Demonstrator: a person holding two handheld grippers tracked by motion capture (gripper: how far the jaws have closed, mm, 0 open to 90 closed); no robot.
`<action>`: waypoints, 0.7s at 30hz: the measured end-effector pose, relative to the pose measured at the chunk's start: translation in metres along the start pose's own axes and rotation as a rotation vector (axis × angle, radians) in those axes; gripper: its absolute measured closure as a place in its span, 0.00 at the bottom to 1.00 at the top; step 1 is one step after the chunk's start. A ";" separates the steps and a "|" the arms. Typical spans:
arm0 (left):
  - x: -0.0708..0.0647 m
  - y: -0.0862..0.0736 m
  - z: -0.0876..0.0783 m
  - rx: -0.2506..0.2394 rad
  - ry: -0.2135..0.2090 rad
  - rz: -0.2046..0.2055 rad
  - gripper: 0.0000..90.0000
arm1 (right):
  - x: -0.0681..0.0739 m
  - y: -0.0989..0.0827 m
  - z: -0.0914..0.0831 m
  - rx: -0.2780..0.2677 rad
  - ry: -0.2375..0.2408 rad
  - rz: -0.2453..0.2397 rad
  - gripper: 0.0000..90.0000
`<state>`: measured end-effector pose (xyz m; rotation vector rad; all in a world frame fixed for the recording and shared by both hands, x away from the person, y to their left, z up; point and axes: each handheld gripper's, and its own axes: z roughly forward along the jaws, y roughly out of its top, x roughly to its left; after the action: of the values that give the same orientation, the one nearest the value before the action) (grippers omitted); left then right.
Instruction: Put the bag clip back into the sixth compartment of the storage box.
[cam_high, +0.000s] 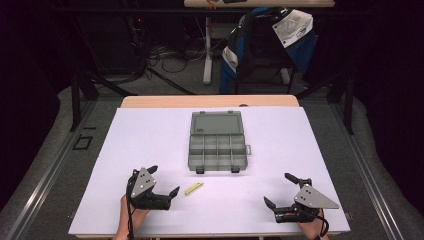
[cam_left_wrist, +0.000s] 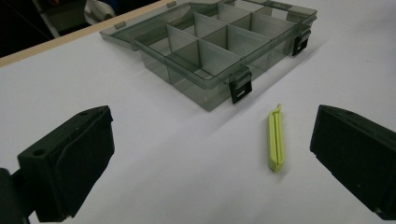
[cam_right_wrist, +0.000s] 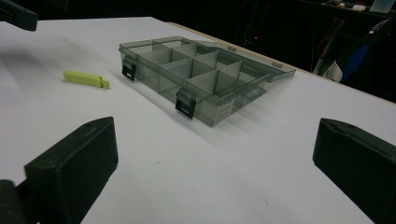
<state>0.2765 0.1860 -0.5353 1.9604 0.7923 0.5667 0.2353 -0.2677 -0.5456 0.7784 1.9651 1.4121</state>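
Lying flat on the white table (cam_high: 150, 130), one yellow-green clip (cam_high: 194, 188) sits near the left tongs (cam_high: 164, 181), at about 3 o'clock from them and just short of the organiser's front latches. Left tongs: jaws spread wide, holding nothing, resting at 7 o'clock on the table. Right tongs (cam_high: 278, 189): likewise spread and empty, at 5 o'clock, well apart from the clip. Grey translucent compartment organiser box (cam_high: 218, 150): centre of the table, lid open flat toward 12 o'clock, compartments empty.
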 end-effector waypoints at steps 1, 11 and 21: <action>0.000 0.001 0.001 0.004 -0.002 -0.006 0.00 | 0.000 0.000 0.000 0.004 -0.001 0.000 0.00; -0.002 0.009 0.012 0.085 -0.039 0.012 0.00 | -0.001 0.000 0.001 0.011 0.002 0.004 0.00; -0.006 0.018 0.023 0.166 -0.063 0.035 0.00 | 0.000 -0.001 0.002 0.019 0.015 0.004 0.00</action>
<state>0.2931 0.1613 -0.5308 2.1367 0.7882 0.4699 0.2365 -0.2667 -0.5466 0.7828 1.9919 1.4071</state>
